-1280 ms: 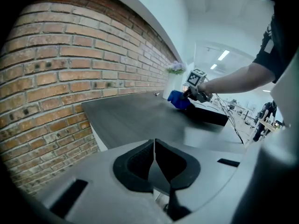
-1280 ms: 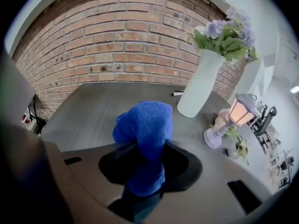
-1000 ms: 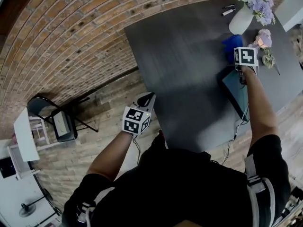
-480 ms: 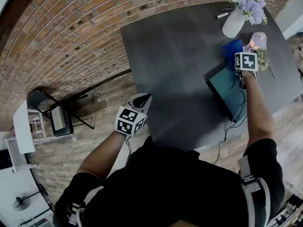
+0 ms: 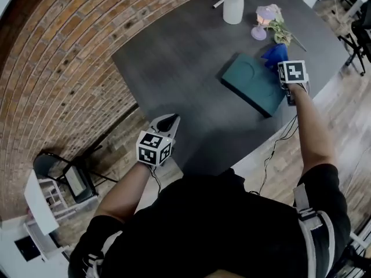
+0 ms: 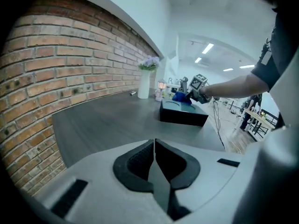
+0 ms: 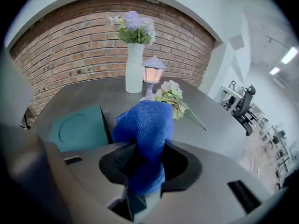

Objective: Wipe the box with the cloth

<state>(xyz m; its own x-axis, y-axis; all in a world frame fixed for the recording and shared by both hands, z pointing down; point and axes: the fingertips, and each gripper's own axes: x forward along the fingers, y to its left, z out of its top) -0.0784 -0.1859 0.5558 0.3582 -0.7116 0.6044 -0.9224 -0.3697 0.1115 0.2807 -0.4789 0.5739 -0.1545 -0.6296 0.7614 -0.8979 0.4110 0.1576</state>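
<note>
a: in the head view, where was the box?
b: the teal box (image 5: 255, 84) lay flat on the dark table (image 5: 174, 62), close to its right edge. the right gripper (image 5: 282, 63) was at the box's far right corner, with the blue cloth (image 5: 273, 53) bunched at its tip. the left gripper (image 5: 169, 122) hung off the table's near edge, well apart from both. i'd judge it idle, since one claw is enough for wiping.
a: and the left gripper view?
b: its jaws met down the middle with nothing between them. the box sat far off across the table.
a: the right gripper view?
b: the jaws were clamped on the cloth, with a fold standing up out of them and a tail hanging below. gripping it mid-length probably left a soft pad in front to rub with. the box was just left of the cloth, but i couldn't tell whether they touched. a white vase (image 7: 134, 69), a small lantern (image 7: 152, 76) and a flower sprig (image 7: 174, 98) sat behind, apart from the box.
a: so how far along?
b: my guess is the wipe was at that corner, with most of the top yet to cover.
</note>
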